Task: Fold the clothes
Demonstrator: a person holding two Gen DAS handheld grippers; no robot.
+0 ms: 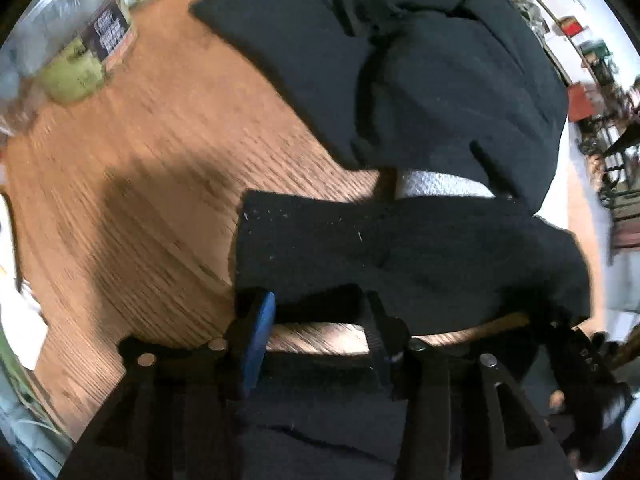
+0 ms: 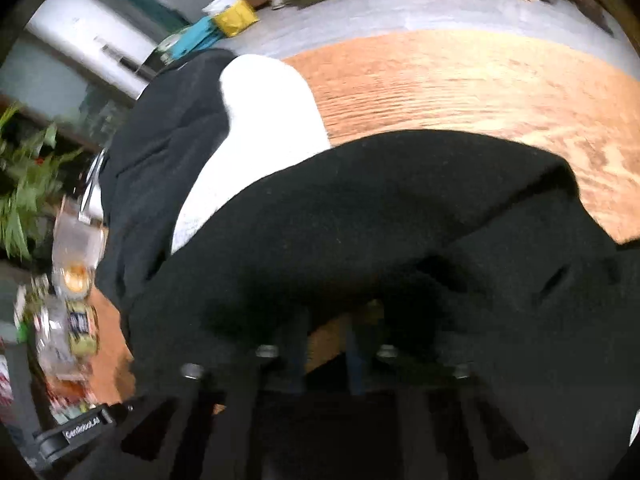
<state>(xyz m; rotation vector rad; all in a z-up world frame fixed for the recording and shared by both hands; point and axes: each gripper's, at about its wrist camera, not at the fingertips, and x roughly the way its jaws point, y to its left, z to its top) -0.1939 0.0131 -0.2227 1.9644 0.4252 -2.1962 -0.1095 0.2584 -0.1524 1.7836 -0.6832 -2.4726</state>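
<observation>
garment (image 1: 420, 80) heaped on table (image 1: 160, 160), folded part (image 1: 400, 256) in front, towel (image 1: 436, 186) between the two; jars (image 1: 80, 60) far left on table

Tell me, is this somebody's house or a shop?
Probably somebody's house. Black clothes lie on a wooden table with food jars at its edge, and a leafy houseplant stands beside it, with cluttered shelves behind.

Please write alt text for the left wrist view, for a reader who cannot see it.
A black garment lies bunched on a wooden table, with a white cloth showing beneath it. The left gripper holds a fold of black fabric at the bottom of the view.
</observation>
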